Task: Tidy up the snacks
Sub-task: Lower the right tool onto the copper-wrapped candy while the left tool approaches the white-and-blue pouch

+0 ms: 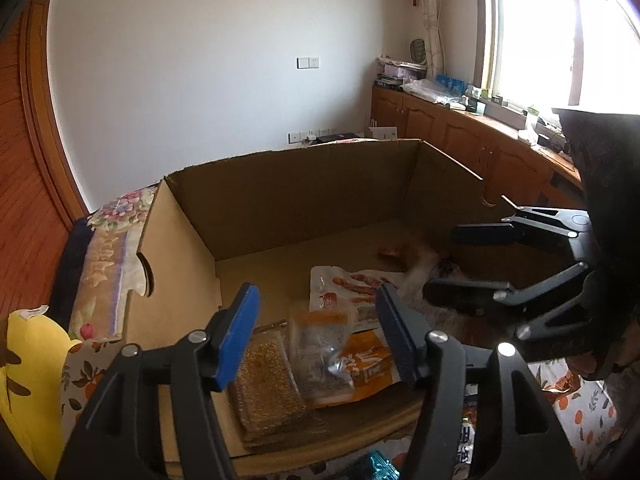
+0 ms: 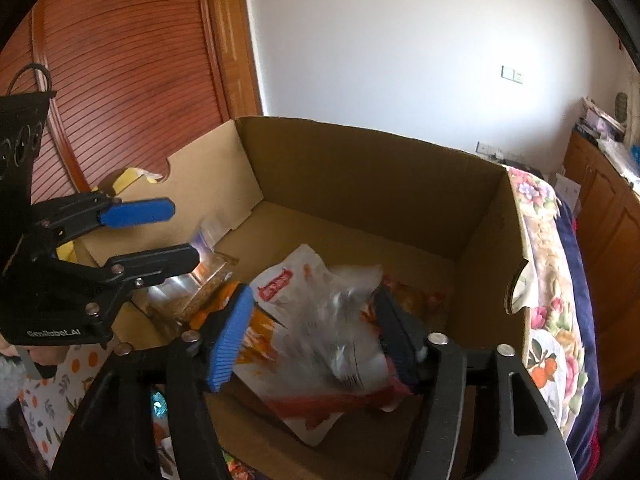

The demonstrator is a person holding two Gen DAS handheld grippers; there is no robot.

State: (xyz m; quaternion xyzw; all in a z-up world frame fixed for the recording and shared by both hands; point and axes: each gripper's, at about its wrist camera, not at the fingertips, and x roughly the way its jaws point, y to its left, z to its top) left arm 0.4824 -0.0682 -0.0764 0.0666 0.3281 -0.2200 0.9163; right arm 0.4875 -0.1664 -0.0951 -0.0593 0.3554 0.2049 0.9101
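2 grippers hang over the open brown cardboard box (image 2: 400, 184). Right gripper (image 2: 316, 340), jaws wide, frames a blurred clear plastic snack bag (image 2: 344, 320) that looks mid-drop. Left gripper (image 1: 316, 332), equally wide, hovers empty above the orange snack packet (image 1: 368, 364).

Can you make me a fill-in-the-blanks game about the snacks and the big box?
1. The snack packets lie inside a big brown ____ box.
2. The pads on the left gripper fingers are coloured ____.
3. The left gripper's jaws stand ____, holding nothing, above the clear packet of golden grains.
4. The white packet with the red label lies on the box's ____.

Missing words: cardboard; blue; open; floor
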